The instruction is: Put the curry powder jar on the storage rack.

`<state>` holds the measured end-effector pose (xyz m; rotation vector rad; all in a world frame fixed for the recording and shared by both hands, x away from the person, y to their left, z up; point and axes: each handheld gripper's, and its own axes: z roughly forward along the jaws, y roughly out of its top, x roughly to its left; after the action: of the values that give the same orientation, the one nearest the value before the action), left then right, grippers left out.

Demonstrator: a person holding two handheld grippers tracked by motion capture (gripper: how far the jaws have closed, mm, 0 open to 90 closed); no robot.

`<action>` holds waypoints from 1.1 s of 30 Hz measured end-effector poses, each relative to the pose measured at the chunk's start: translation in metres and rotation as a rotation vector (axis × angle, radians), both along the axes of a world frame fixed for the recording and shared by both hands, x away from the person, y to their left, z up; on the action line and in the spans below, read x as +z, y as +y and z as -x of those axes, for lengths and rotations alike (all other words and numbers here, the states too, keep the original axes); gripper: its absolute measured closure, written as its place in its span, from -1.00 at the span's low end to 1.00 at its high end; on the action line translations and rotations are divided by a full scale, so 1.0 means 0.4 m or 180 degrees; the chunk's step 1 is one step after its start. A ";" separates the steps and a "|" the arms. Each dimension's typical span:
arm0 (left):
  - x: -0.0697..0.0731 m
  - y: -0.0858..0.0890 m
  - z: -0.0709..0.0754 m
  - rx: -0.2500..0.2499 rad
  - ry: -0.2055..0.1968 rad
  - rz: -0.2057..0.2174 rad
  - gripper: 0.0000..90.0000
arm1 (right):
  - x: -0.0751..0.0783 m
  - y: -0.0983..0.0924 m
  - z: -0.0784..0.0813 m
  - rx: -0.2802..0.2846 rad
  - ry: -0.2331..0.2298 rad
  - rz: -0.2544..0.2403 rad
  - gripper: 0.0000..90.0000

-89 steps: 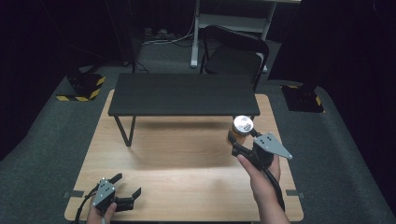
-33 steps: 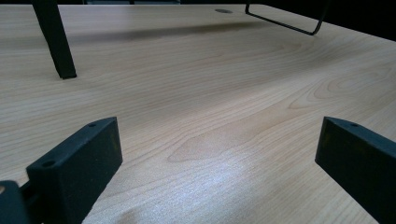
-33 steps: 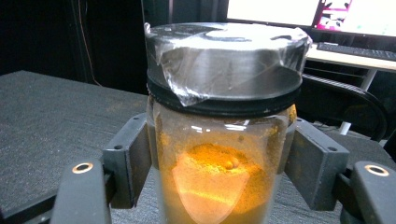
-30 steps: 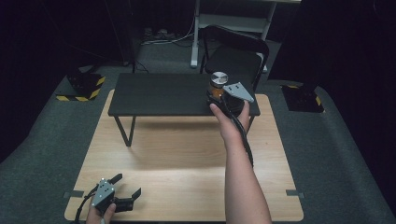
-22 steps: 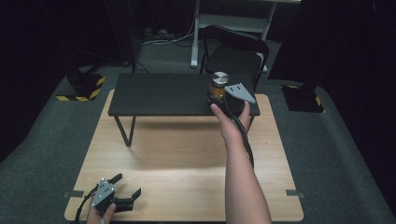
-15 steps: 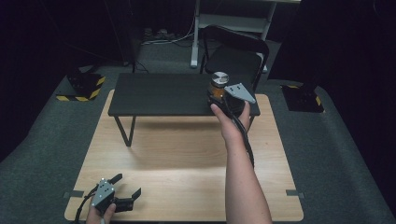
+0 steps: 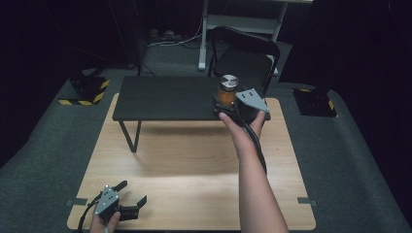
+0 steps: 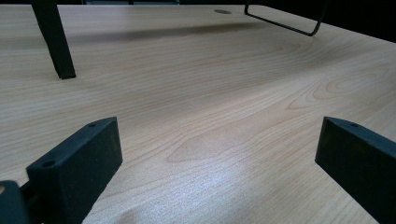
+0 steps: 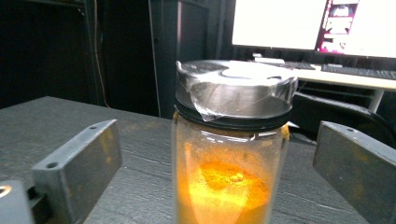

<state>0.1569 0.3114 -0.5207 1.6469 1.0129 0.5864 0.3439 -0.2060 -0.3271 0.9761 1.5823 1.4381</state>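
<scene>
Upper centre of the high view, the spice jar stands on the black shelf between the right gripper's spread jaws (left gripper also spread, empty); glass, likely slick and breakable, best pinched mid-body below the lid.

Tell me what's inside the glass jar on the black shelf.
The jar holds orange powder, heaped low, with a few small lumps on top. Its upper part looks empty. A grey lid with clear tape over it covers the mouth. The jar's bottom is out of frame.
</scene>
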 end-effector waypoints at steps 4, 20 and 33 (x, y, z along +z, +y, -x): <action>-0.001 -0.001 0.000 0.0004 0.0000 0.0007 -0.98 | -0.009 -0.024 0.022 0.0095 -0.0074 -0.0080 -0.99; 0.000 -0.002 0.000 0.0007 -0.0007 -0.0015 -0.98 | -0.102 -0.135 0.168 0.0381 -0.0284 -0.0230 -1.00; 0.000 -0.001 -0.001 -0.0010 -0.0013 -0.0028 -0.98 | -0.198 -0.216 0.281 0.0428 -0.0333 -0.0228 -1.00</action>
<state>0.1571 0.3108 -0.5208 1.6542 1.0060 0.5926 0.2314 -0.2926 -0.4061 0.8339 1.5536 1.6215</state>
